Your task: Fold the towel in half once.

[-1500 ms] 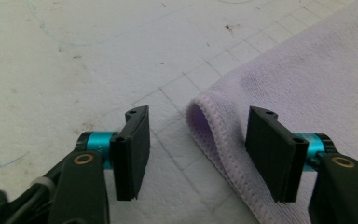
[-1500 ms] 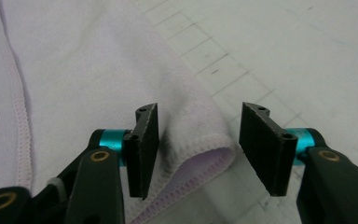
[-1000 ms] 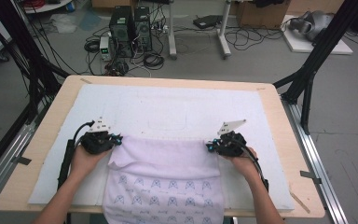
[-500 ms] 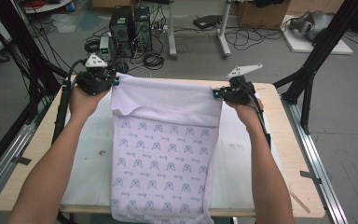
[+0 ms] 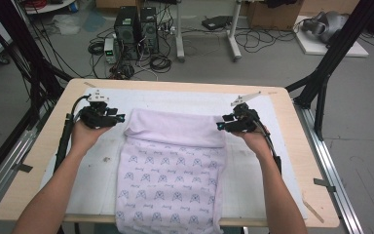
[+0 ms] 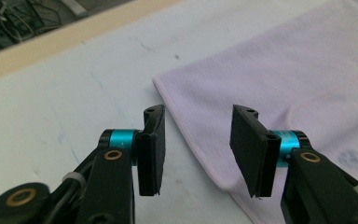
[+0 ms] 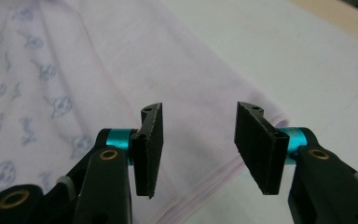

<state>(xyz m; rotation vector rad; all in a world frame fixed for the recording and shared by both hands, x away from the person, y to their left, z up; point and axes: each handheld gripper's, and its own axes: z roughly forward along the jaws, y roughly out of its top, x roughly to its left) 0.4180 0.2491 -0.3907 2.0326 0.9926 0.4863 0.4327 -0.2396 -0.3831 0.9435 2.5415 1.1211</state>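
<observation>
A pale lilac cloth printed with small cat faces lies flat on the white mat. Its far end is folded over, plain side up. My left gripper sits at the fold's left corner. Its jaws have just been opening and now stand apart over the cloth's edge, and my left gripper presses on nothing. At the fold's right corner my right gripper has likewise just been opening. In its own view my right gripper is open, with the cloth lying loose under the gap.
The cloth's near end hangs over the front edge of the wooden table. Bare mat lies on either side of the cloth. Black frame posts stand at the table's far corners. Computer towers and cables sit on the floor beyond.
Both grippers lifted the cloth's far edge up and away, then came back down toward the person. The cloth now lies folded over and both pairs of jaws have let go of it.
</observation>
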